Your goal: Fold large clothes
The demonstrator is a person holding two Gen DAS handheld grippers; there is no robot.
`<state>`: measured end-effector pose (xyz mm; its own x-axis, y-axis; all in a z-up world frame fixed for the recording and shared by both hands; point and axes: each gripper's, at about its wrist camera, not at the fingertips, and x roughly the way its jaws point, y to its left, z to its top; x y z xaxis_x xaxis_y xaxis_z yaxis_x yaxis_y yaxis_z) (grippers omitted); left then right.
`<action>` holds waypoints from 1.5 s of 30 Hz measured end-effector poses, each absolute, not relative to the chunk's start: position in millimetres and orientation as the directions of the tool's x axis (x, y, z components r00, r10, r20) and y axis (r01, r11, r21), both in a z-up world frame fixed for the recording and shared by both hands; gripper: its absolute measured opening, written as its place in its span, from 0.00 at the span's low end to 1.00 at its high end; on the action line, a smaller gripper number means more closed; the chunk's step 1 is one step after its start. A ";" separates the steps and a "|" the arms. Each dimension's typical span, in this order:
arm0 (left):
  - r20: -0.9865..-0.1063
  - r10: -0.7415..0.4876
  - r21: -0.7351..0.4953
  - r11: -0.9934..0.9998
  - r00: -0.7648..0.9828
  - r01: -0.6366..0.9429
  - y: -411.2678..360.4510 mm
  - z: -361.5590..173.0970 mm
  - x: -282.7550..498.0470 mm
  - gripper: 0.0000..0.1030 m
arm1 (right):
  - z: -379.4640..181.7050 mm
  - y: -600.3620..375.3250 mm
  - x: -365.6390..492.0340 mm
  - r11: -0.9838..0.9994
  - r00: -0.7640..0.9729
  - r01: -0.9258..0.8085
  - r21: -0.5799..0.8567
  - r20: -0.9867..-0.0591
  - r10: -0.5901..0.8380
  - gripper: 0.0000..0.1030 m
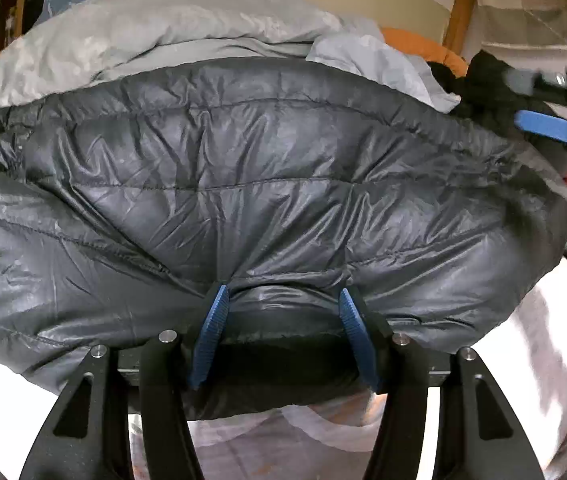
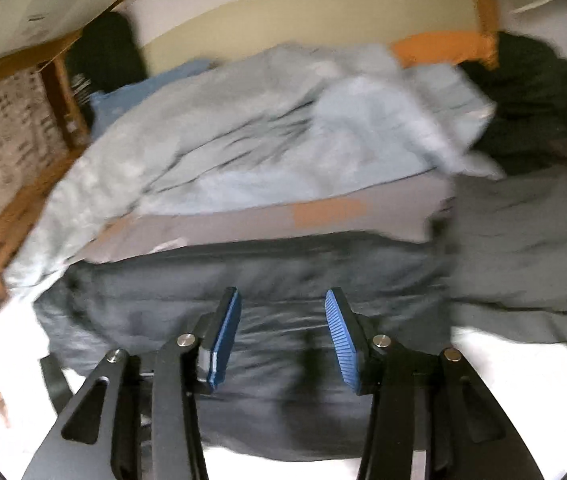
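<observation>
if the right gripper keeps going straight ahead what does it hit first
Most likely the dark puffy jacket, which lies right ahead of the right gripper; its jaws stand apart. Depth is unclear in the blur.

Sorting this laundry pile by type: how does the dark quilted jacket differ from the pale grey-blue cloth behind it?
The dark quilted jacket is charcoal, shiny and puffy with stitched seams; the pale grey-blue cloth is light, matte and thin. The jacket lies in front, the cloth heaped behind it. Both are creased.

A quilted puffer jacket point(image 1: 267, 184) lies folded on the surface point(image 2: 503, 364) at the front, its near edge between the left gripper's point(image 1: 283, 336) fingers, with a heap of lighter garments point(image 1: 155, 36) behind it and the right gripper point(image 2: 283, 332) above the jacket.
</observation>
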<state>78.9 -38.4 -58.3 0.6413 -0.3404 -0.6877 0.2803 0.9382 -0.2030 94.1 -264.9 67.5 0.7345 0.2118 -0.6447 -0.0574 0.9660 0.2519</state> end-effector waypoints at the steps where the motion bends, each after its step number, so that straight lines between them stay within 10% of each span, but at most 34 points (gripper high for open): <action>1: -0.686 -0.344 -0.207 0.937 0.641 0.281 -37.3 -58.1 78.7 0.55 | 65.1 -251.8 102.7 0.952 0.682 -0.088 0.292 -0.679 0.272 0.48; 10: -0.651 -0.374 -0.304 0.926 0.661 0.224 -15.4 -55.9 73.7 0.36 | 7.9 -167.2 173.2 0.952 0.337 -0.108 0.288 -0.890 0.307 0.47; 34: -0.665 -0.385 -0.336 0.919 0.640 0.205 -13.2 -61.7 68.3 0.36 | -51.8 -138.6 284.7 0.990 0.361 -0.011 0.143 -0.923 0.138 0.18; 39: -0.668 -0.379 -0.327 0.923 0.641 0.204 -16.1 -61.1 71.5 0.36 | 2.4 -164.5 221.7 0.981 0.566 -0.067 0.182 -0.803 0.187 0.19; 45: -0.676 -0.352 -0.298 0.934 0.647 0.196 -25.1 -58.2 75.3 0.38 | 36.6 -243.0 81.3 0.913 0.733 0.004 0.407 -0.622 0.274 0.46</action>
<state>75.3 -25.1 -58.2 0.6471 -0.3519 -0.6763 0.1960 0.9341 -0.2984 81.3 -243.0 36.6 0.7330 0.2744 -0.6224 0.0038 0.9134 0.4071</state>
